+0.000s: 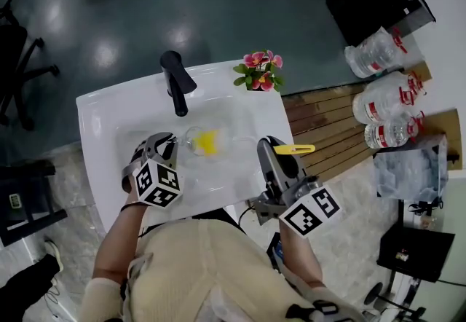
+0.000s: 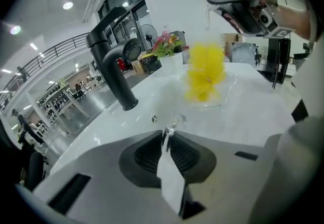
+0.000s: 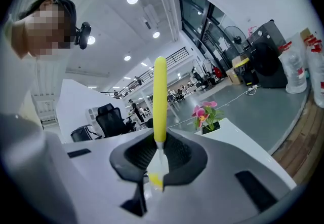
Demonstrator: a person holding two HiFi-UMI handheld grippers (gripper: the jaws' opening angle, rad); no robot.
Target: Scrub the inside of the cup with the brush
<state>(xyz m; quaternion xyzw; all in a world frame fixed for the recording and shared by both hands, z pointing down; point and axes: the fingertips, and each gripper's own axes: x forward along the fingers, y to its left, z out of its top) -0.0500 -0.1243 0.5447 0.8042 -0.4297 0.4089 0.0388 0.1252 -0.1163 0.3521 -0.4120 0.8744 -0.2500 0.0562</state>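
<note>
A clear stemmed cup lies tilted over the white sink, its mouth facing right. My left gripper is shut on the cup's thin glass stem at the left. The brush's fuzzy yellow head sits inside the cup, blurred in the left gripper view. My right gripper is shut on the brush's thin shaft, and the yellow handle sticks out to the right. In the right gripper view the handle rises straight up from the jaws of the right gripper.
A black faucet stands at the back of the sink, close to the cup. A small pot of pink flowers sits at the sink's back right corner. Wooden decking with large water bottles lies to the right.
</note>
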